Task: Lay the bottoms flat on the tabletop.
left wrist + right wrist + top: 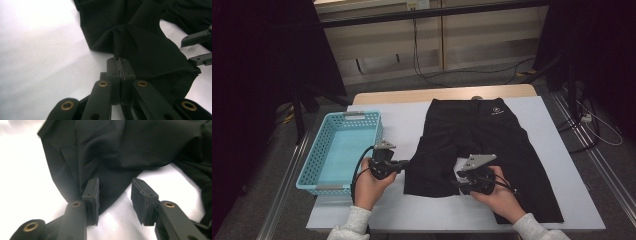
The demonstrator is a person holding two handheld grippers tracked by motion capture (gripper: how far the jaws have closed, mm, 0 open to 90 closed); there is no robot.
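Black shorts (pixel 484 137), spread flat, hem bunched.

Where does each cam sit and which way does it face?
High view: above the person's side, facing forward and down on the table, shorts, basket; forearms, both hands.
Left gripper view: on the left gripper, along jaws shut on the shorts' hem.
Right gripper view: on the right gripper, jaws open before the shorts.
All share the shorts.

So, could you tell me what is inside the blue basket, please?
The blue basket shows a bare light-blue floor, nothing in it. Its near inner wall can't be seen. The black shorts lie beside it on the white sheet.
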